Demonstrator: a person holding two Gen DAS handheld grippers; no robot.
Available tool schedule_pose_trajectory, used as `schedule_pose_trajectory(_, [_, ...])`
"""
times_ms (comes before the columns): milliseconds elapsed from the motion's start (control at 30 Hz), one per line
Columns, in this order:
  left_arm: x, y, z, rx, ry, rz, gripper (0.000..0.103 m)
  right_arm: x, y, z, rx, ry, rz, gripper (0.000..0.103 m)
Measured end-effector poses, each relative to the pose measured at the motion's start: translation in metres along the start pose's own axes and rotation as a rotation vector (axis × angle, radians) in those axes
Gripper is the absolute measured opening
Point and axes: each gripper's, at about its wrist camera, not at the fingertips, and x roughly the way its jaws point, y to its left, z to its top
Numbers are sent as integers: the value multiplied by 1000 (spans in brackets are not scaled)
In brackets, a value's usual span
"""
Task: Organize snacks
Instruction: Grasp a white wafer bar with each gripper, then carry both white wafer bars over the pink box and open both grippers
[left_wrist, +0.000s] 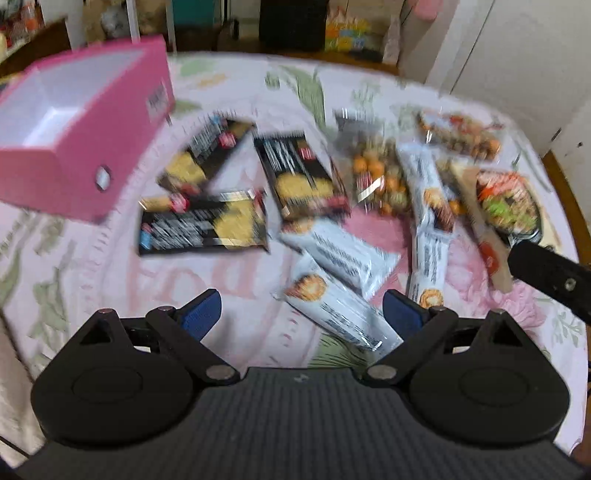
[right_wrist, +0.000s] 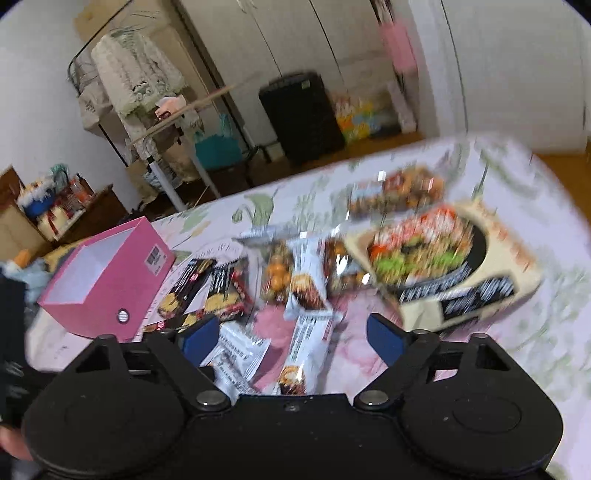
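Snack packs lie scattered on a floral tablecloth (left_wrist: 92, 288). Three black cracker packs (left_wrist: 203, 225) lie in the middle, white cookie packs (left_wrist: 343, 254) in front of them, clear bags of orange and green sweets (left_wrist: 376, 177) behind, and a beige box (left_wrist: 506, 206) printed with a food bowl to the right. An open, empty pink box (left_wrist: 85, 147) stands at the left; it also shows in the right wrist view (right_wrist: 107, 288). My left gripper (left_wrist: 301, 314) is open above a white cookie pack (left_wrist: 332, 314). My right gripper (right_wrist: 288, 339) is open above the white packs (right_wrist: 306, 339). Both views are blurred.
The table edge runs along the back and right, with wooden floor beyond. A black suitcase (right_wrist: 301, 114), a clothes rack (right_wrist: 147, 92) and a cluttered cabinet (right_wrist: 55, 214) stand behind the table. The right gripper's black body (left_wrist: 550, 277) juts in at the right of the left wrist view.
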Motion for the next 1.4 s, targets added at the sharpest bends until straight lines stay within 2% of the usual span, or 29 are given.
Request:
schedule_pose_trajectory(167, [33, -16, -8, 20, 21, 48, 95, 35, -23, -5, 133, 99, 71, 76])
schedule_pose_trajectory(300, [38, -12, -11, -44, 17, 64, 95, 62, -23, -10, 146, 159, 63, 73])
schedule_pose_trajectory(367, [39, -8, -13, -65, 14, 47, 94, 72, -20, -14, 134, 180, 57, 68])
schedule_pose_trajectory(400, [39, -5, -15, -70, 13, 41, 93, 76, -17, -17, 123, 191, 41, 60])
schedule_pose_trajectory(433, [38, -4, -16, -72, 10, 32, 87, 80, -13, -20, 110, 201, 24, 53])
schedule_pose_trajectory(500, [36, -2, -19, -65, 4, 12, 75, 84, -10, -27, 91, 207, 6, 47])
schedule_pose_trajectory(533, [35, -3, -20, -55, 8, 7, 67, 84, -6, -30, 80, 202, -9, 39])
schedule_pose_trajectory(667, [30, -3, -23, -34, 6, -3, 44, 76, 0, -36, 41, 192, -48, 32])
schedule_pose_trajectory(867, [25, 4, -19, -1, 49, -46, 34, 49, -6, -40, 81, 204, -47, 31])
schedule_pose_trajectory(1000, [18, 12, -19, 13, 83, -83, 32, 38, -7, -40, 96, 226, -17, 31])
schedule_pose_trajectory(1167, [7, 25, -19, 27, 96, -100, 32, 29, 4, -40, 46, 250, -4, 31])
schedule_pose_trajectory(1400, [-16, 48, -10, 61, 103, -99, 32, 24, 33, -32, -4, 304, 87, 31])
